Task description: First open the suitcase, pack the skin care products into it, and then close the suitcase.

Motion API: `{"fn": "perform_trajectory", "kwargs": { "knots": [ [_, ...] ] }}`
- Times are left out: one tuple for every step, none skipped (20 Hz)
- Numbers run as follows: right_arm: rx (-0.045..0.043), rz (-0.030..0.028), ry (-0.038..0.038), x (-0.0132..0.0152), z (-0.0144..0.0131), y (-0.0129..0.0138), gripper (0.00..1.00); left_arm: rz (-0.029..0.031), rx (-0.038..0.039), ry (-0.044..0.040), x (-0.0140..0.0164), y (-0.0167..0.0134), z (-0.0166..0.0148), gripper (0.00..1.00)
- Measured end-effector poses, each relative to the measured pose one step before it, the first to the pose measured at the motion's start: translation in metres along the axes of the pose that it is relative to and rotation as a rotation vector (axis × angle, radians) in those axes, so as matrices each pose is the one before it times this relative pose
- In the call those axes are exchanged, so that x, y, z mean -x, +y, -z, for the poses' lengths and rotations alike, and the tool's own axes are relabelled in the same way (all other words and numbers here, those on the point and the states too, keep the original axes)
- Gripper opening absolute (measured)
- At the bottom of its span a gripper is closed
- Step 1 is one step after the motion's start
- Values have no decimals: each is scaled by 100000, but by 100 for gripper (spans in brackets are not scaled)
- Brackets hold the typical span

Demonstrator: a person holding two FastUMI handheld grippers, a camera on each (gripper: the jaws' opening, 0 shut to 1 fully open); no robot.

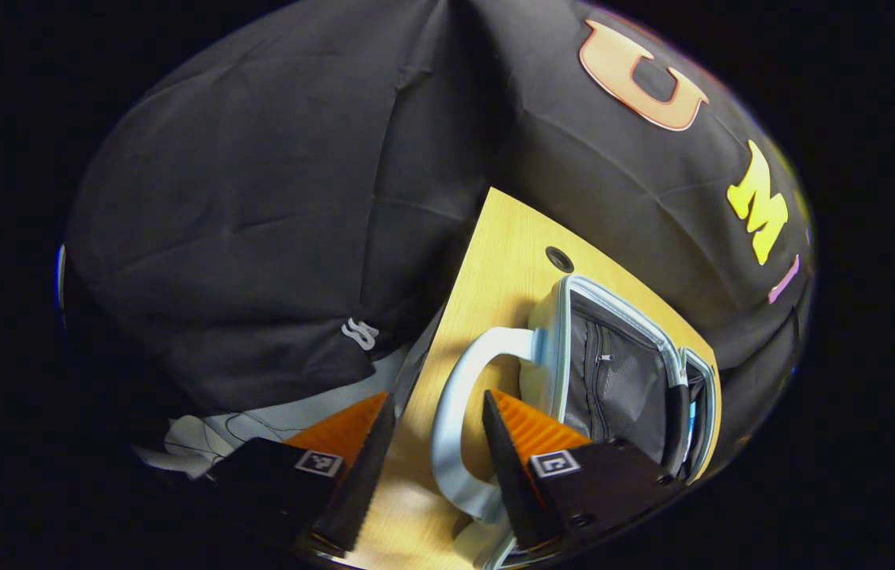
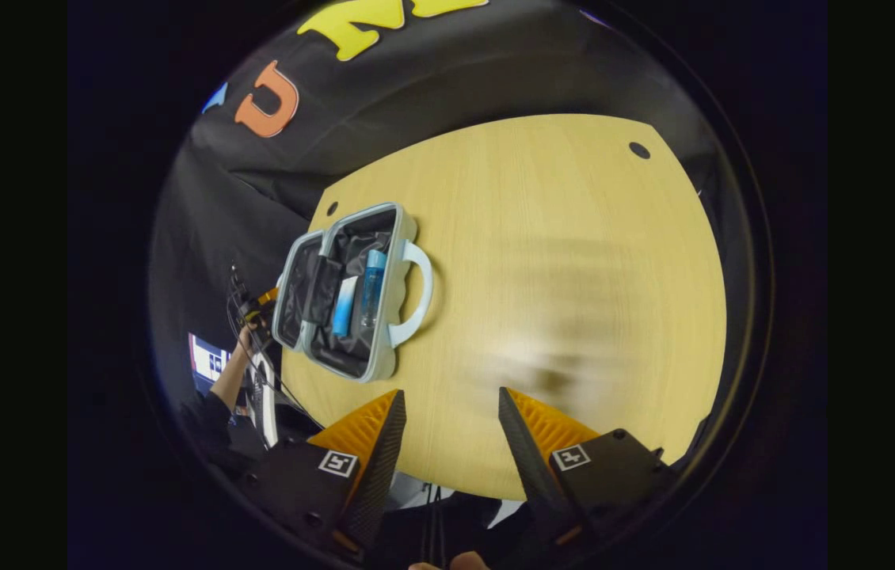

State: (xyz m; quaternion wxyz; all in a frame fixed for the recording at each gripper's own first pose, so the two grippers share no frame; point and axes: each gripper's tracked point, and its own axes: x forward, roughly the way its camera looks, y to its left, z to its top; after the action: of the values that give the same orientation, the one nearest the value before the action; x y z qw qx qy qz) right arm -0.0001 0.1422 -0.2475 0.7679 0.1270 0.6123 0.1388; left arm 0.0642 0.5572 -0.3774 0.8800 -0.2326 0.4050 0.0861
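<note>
A pale blue suitcase (image 2: 396, 261) lies open on the wooden table (image 2: 574, 277), its lid folded out to the left. Inside its dark lining lie two blue skin care bottles (image 2: 372, 289) (image 2: 344, 305) side by side. In the left gripper view the suitcase (image 1: 550, 348) stands close ahead, its mesh-pocket lining facing me and its white handle (image 1: 455, 404) arching toward me. My left gripper (image 1: 438, 419) is open, its fingertips on either side of that handle. My right gripper (image 2: 451, 412) is open above the table's near edge, holding nothing, well clear of the suitcase.
The table (image 1: 495, 261) has small round holes near its corners (image 2: 639, 150). To the left of the table a person's hand (image 2: 245, 332) reaches toward cables beside a screen (image 2: 206, 360). A wide bare stretch of tabletop lies right of the suitcase.
</note>
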Motion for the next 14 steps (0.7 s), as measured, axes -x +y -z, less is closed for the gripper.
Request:
{"fn": "perform_trajectory", "kwargs": {
  "knots": [
    [-675,-452,718,-112,281,-80,71,-1063,786,576,-104,124,267,50],
    [-1181,-640,398,-51,231,-33,71,-2090,120,387,76,167,39,33],
    [-1240,-467,356,-40,163,-147,71,-970,381,-587,27,-80,-277,27],
    [-925,-521,-214,98,-48,-161,71,159,-479,-882,401,-325,-216,20],
    [-505,-539,-237,99,83,-95,71,-1,-1025,-685,435,-289,-323,19],
    [-61,-359,-159,101,142,-168,71,-559,-1300,-899,466,-403,-395,18],
    [334,-592,-320,158,60,-154,71,-1535,-2109,-910,571,-209,-494,17],
    [333,-508,-534,127,-109,11,71,-1476,-2407,-1957,725,-350,-835,14],
    [634,-1103,-578,202,31,92,71,-1002,-3014,-2211,999,-652,-980,13],
    [710,-1046,-633,301,-65,237,71,-813,-3299,-2603,1130,-697,-1059,11],
    [478,-730,-568,130,136,0,71,-1194,-2991,-2693,1244,-733,-1212,10],
    [496,-744,-730,289,100,-250,72,108,-2171,-1760,1389,-1000,-1031,7],
    [804,-767,-941,232,140,-233,72,-1383,-2198,-1545,1508,-697,-916,6],
    [960,-562,-840,381,202,-295,72,-1459,-1441,-1771,1578,-912,-979,4]
  ]
}}
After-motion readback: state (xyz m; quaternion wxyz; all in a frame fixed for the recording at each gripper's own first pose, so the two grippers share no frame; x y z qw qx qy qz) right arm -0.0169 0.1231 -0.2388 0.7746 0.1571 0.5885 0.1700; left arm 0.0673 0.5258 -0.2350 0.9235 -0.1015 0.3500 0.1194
